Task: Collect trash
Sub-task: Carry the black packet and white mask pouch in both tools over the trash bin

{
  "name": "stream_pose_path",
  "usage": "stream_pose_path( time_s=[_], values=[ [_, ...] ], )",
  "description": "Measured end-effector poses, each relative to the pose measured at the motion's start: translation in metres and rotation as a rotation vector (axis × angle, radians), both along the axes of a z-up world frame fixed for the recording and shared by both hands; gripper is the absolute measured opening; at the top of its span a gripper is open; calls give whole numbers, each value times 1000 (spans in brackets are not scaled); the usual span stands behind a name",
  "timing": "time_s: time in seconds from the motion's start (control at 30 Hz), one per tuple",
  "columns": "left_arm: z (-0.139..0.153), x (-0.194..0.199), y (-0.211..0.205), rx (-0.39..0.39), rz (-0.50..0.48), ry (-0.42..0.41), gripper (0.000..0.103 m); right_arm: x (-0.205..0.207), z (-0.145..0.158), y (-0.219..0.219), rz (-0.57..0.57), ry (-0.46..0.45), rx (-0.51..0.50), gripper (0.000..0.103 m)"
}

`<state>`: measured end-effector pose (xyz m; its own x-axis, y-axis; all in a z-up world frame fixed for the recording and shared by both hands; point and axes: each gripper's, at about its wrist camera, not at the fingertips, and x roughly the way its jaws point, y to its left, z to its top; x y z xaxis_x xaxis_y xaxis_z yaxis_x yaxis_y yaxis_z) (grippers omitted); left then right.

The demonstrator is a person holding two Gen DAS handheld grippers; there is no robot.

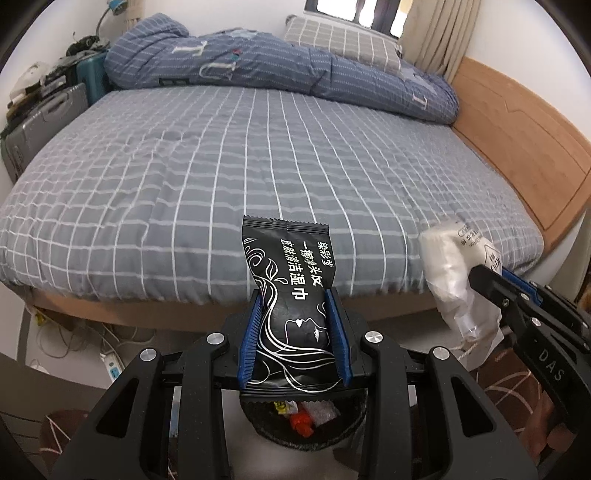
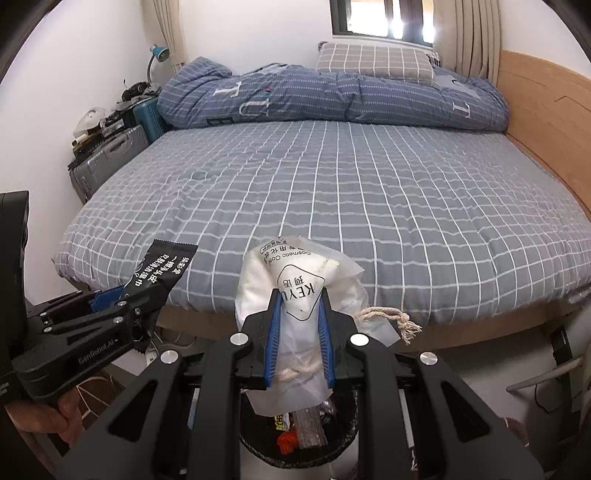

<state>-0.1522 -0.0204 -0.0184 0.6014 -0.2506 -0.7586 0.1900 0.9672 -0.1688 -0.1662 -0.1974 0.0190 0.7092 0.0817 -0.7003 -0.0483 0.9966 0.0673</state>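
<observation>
Bedroom. A bed [image 1: 258,155] with grey checked sheet fills mid-frame; a blue duvet [image 1: 280,70] and pillow [image 1: 343,42] lie at upper centre, suitcases [image 1: 40,125] at upper left, wooden headboard [image 1: 517,147] at right. Left hand-held gripper [image 1: 295,332] is clamped on a black wrapper [image 1: 288,280]. Right hand-held gripper [image 2: 299,332] is clamped on a white bag [image 2: 295,280]. Both items hang above the bin [image 2: 332,450] at bottom centre, which holds litter.

Home bedroom: bed [image 1: 258,155], rolled duvet [image 1: 280,70], pillow [image 2: 373,61], suitcases [image 2: 107,162], curtained window [image 2: 384,18].
</observation>
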Motion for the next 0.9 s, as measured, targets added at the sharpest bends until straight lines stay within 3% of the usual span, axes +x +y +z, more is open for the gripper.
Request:
stream_pose_path(
  time_s=[0.5, 0.9],
  values=[
    [-92, -1, 4, 4, -11, 166, 33, 10, -101, -4, -12, 201, -22, 18],
    [-145, 30, -2, 24, -28, 264, 33, 34, -151, 15, 29, 324, -27, 19]
  ],
)
